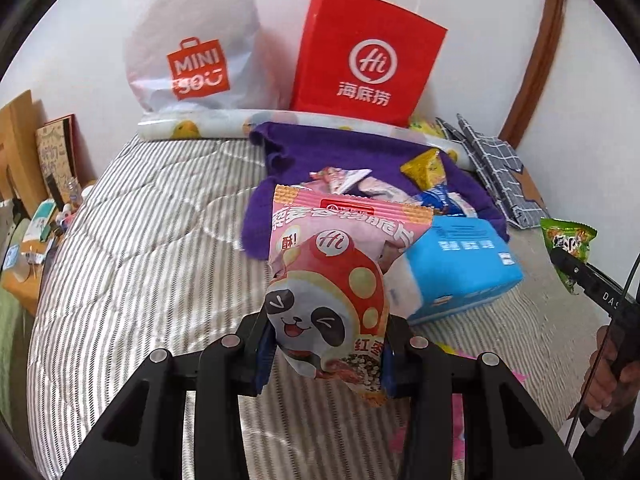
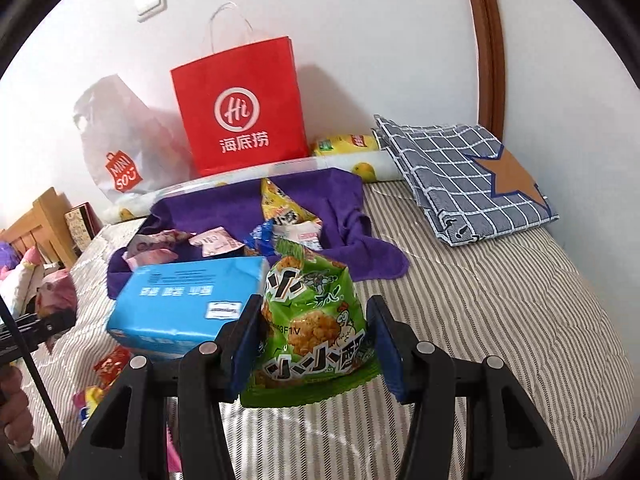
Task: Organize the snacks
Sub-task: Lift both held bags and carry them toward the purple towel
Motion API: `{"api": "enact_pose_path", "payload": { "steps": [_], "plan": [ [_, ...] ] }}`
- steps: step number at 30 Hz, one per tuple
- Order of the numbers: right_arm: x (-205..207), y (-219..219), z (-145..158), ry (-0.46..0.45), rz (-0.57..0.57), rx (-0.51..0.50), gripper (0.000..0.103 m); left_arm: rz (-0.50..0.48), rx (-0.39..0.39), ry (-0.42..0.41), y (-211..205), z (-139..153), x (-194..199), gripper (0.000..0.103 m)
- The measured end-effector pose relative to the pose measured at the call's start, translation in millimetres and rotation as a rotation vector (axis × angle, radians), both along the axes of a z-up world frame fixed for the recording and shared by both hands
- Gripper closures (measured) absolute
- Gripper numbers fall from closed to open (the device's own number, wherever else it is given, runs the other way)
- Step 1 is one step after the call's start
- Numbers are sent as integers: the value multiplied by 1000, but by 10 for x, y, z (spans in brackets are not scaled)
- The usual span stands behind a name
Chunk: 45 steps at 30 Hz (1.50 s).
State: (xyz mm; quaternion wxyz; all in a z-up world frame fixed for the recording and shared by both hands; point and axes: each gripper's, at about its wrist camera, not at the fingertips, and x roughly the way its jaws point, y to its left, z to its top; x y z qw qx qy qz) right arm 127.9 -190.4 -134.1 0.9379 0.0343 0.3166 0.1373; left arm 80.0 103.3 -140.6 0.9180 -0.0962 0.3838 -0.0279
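Observation:
My left gripper (image 1: 326,354) is shut on a pink panda snack bag (image 1: 340,272) and holds it up over the striped bed. My right gripper (image 2: 310,340) is shut on a green snack bag (image 2: 316,320); this bag also shows in the left wrist view (image 1: 570,244) at the right edge. Beyond both lies a purple towel (image 1: 320,152) with several small snack packets (image 1: 348,182) on it, also in the right wrist view (image 2: 224,208). A red paper bag (image 1: 360,56) stands behind the towel against the wall.
A blue tissue pack (image 1: 460,264) lies by the towel. A white Miniso plastic bag (image 1: 192,48) stands left of the red bag. A folded checked cloth (image 2: 460,176) lies at the right. A rolled printed mat (image 1: 192,126) lies along the wall. Loose snacks (image 2: 108,368) lie near the bed's front.

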Motion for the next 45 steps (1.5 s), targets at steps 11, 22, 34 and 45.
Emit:
{"api": "enact_pose_path", "payload": {
  "steps": [11,22,34,45],
  "plan": [
    [-154,172,66,31,51,-1,53,-50,-14,-10,-151,154,54,62],
    [-125,157,258,65,42,51,53,-61,-39,-4,-235,324,26,62],
    [-85,185,544,-13,66,63,53,-72,-48,-40,-313,553,68,62],
    [354,270,664,-68,72,25,53,-29,-70,-49,-152,585,421,62]
  ]
}}
